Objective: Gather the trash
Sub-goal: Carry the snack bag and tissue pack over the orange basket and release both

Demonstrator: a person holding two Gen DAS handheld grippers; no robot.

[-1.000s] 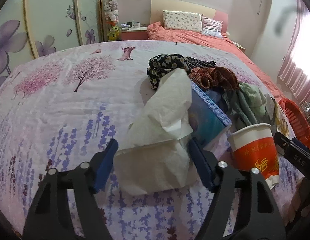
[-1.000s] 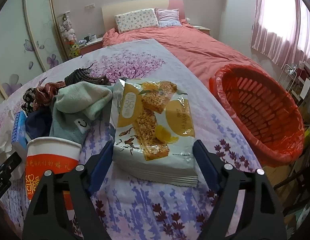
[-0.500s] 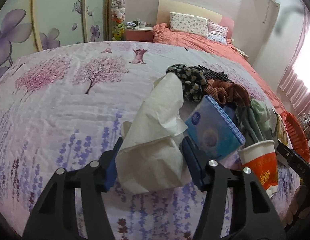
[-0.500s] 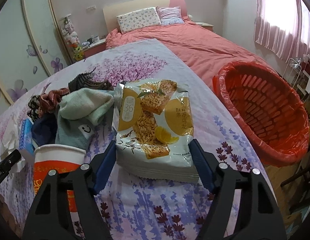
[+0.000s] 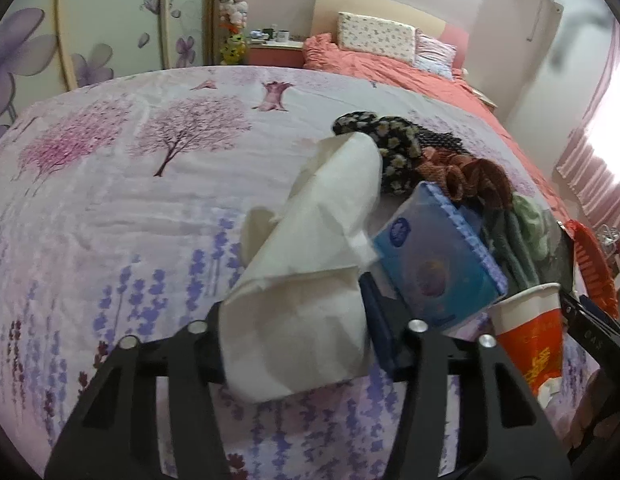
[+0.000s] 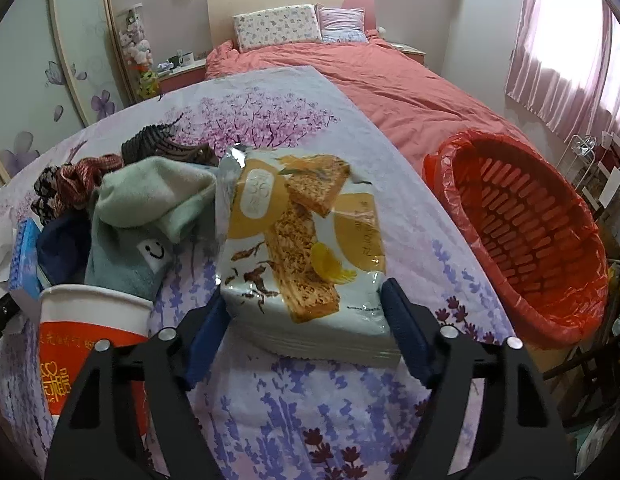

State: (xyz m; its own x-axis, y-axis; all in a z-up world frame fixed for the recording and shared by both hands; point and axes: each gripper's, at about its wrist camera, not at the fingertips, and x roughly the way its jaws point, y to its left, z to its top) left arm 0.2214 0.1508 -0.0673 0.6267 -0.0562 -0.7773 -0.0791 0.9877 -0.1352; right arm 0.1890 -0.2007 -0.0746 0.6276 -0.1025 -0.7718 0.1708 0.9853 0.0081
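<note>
Nearest the left camera, the left gripper (image 5: 294, 328) has its jaws pressed in on a crumpled white tissue (image 5: 306, 280), which rises out of the grip toward 12 o'clock; whether it has left the flowered bedsheet (image 5: 110, 200) cannot be told from this view. Just right of it, at about 2 o'clock, lies a blue tissue pack (image 5: 438, 264), and at 3 o'clock stands a red-and-white paper cup (image 5: 530, 332).

In the right view, the right gripper (image 6: 306, 332) has its jaws set against both sides of a snack bag (image 6: 302, 252) printed with biscuit bars; the bag's near end sits between the blue pads and it looks gripped, though its far end appears to rest on the sheet. The paper cup stands at 9 o'clock, beside the left finger. Beyond it, at 10 to 11 o'clock, is a heap of socks (image 6: 146, 216) and dark patterned cloth, which I judge not to be rubbish. At 3 o'clock, off the bed's edge, stands the red bin (image 6: 522, 232) with its red liner; no rubbish shows inside it.

My reading: the task is at its beginning. Two pieces are in the jaws but nothing is binned; the tissue, the bag and the cup all remain to be carried over, and perhaps the blue pack too.
</note>
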